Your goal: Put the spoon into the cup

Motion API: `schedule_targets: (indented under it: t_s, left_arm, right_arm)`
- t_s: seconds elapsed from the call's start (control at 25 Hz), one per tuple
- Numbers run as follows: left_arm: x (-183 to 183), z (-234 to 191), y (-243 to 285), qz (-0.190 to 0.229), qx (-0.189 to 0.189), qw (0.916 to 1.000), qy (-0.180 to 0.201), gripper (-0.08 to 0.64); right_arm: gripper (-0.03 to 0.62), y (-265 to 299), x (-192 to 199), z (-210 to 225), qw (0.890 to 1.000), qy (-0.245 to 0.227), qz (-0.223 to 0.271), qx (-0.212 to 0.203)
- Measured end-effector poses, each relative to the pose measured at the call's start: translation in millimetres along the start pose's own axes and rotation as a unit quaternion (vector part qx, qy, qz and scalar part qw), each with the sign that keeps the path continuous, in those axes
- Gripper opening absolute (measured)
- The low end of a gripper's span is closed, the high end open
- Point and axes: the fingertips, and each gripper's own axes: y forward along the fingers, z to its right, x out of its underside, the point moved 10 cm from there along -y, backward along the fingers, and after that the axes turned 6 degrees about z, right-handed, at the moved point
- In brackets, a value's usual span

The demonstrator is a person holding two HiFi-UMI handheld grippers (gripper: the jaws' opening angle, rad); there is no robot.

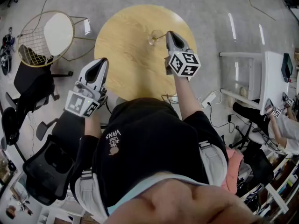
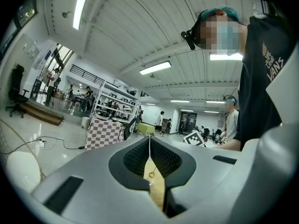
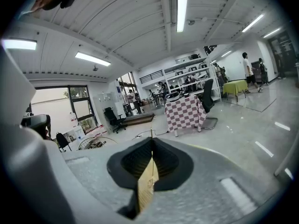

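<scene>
A small clear glass cup (image 1: 152, 38) stands near the far side of the round wooden table (image 1: 126, 55). A thin spoon (image 1: 160, 35) leans in the cup, its handle pointing right toward my right gripper (image 1: 168, 33). That gripper's tips sit just right of the cup with the jaws closed together; I cannot tell whether they touch the handle. My left gripper (image 1: 102, 60) hovers at the table's left edge, shut and holding nothing. In the left gripper view the cup (image 2: 150, 174) shows tiny through the slit below the closed jaws. The right gripper view shows only a strip of table (image 3: 147, 190) there.
A gold wire basket table (image 1: 46, 36) with a white top stands left of the wooden table. Black office chairs (image 1: 39, 169) are at the left. At the right are a white desk (image 1: 268, 78) and a seated person (image 1: 282, 129). Cables (image 1: 212, 113) lie on the floor.
</scene>
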Motion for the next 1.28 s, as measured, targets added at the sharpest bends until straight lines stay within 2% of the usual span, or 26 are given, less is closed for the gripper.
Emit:
schedule_targets:
  t_s: [1.28]
  left_arm:
    - [-1,-2,-1,-0.004,-0.007,1.0000,0.003,0.003]
  right_arm:
    - [0.000,15,22,5,0.999,-0.005,-0.035,0.010]
